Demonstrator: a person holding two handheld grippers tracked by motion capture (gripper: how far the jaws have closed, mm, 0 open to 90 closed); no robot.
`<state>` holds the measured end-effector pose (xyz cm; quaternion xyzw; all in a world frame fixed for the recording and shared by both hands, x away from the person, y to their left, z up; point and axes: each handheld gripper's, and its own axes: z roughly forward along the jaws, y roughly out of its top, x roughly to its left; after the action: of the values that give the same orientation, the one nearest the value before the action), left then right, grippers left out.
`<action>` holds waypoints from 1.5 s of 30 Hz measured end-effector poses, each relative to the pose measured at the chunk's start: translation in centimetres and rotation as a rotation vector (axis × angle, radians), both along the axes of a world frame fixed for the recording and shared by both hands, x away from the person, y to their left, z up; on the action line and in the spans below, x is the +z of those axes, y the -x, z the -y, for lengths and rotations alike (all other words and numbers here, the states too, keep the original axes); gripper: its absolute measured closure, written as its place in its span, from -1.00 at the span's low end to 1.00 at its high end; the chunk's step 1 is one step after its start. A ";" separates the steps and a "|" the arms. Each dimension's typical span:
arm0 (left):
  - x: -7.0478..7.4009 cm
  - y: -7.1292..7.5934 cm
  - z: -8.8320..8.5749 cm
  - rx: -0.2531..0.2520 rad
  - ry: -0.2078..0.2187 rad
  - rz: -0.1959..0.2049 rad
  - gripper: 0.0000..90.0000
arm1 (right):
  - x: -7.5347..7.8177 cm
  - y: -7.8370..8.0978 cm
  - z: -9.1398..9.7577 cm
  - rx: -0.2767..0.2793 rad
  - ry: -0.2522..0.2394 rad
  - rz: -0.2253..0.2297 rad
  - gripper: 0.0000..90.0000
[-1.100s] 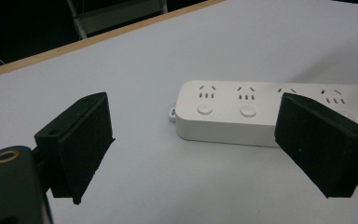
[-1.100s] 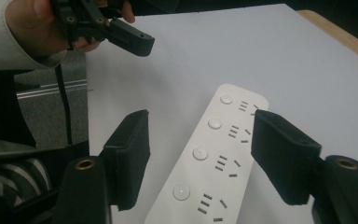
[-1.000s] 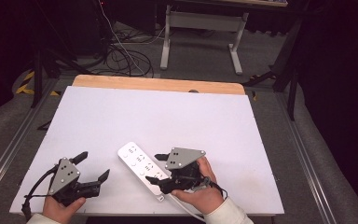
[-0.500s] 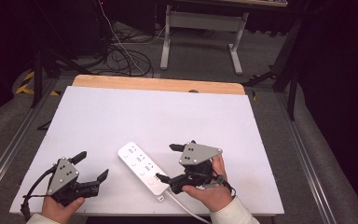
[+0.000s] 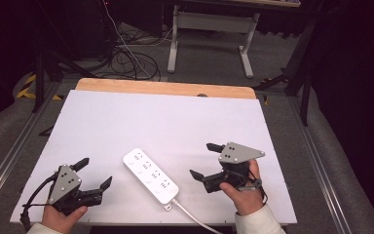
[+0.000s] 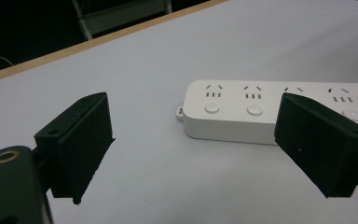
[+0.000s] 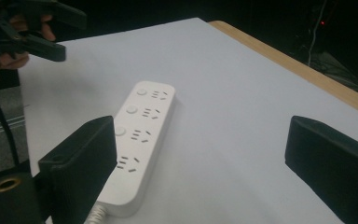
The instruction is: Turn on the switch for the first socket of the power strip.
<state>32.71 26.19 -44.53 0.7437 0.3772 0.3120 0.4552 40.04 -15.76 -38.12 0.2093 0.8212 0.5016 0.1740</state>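
1. While parked low at 7 o'clock on the table (image 5: 175, 122): left gripper (image 5: 96, 171), jaws spread wide, nothing pinched.
2. At 5 o'clock: right gripper (image 5: 201, 159), jaws just opened to a wide spread, nothing between them, tips aimed toward 9 o'clock.
3. Between the two, near 6 o'clock: power strip (image 5: 151, 175), flat on the white top, sockets up, long axis from 10 to 4 o'clock, clear of both grippers.
4. Off its near end toward 5 o'clock: cord (image 5: 190, 214), over the table edge.
5. Farther, at 12 o'clock: wooden edge (image 5: 165, 88); beyond it, floor cables (image 5: 131, 58) and a metal stand (image 5: 214, 29).
6. Likely trouble: pinching one end alone, so swinging or sliding the strip on the smooth top; snagging the cord at the edge with the right gripper, so dragging the strip toward 5 o'clock; closing across the top, so pressing a switch button.
7. From the left gripper view: strip (image 6: 261, 112) side-on, with a small tab at its far end and round buttons below the sockets.
8. From the right gripper view: strip (image 7: 142, 126) lengthwise, cord end nearest, left gripper (image 7: 72, 37) beyond it.
9. From the high view, by contrast: both hands, the gaps around the strip and the cord's run.
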 end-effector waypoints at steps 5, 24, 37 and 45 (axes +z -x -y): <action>0.1 0.0 -0.1 0.003 0.008 0.000 -0.73 | -1.1 -0.4 2.2 -0.032 0.032 -0.007 -0.91; 0.3 -0.1 -1.2 -0.004 0.041 -0.005 -0.78 | -6.1 -1.8 6.7 -0.100 0.050 -0.120 -0.93; -0.1 -0.4 -1.5 -0.016 0.027 -0.015 -0.77 | -9.3 -1.5 9.0 -0.142 0.098 -0.180 -0.93; -0.3 -0.6 -1.4 -0.009 0.026 -0.016 -0.77 | -9.9 -1.1 9.4 -0.147 0.099 -0.199 -0.93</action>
<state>33.27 27.58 -44.80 0.7418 0.3816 0.2990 0.4634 41.13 -25.15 -48.02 0.3087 0.8407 0.4230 0.1379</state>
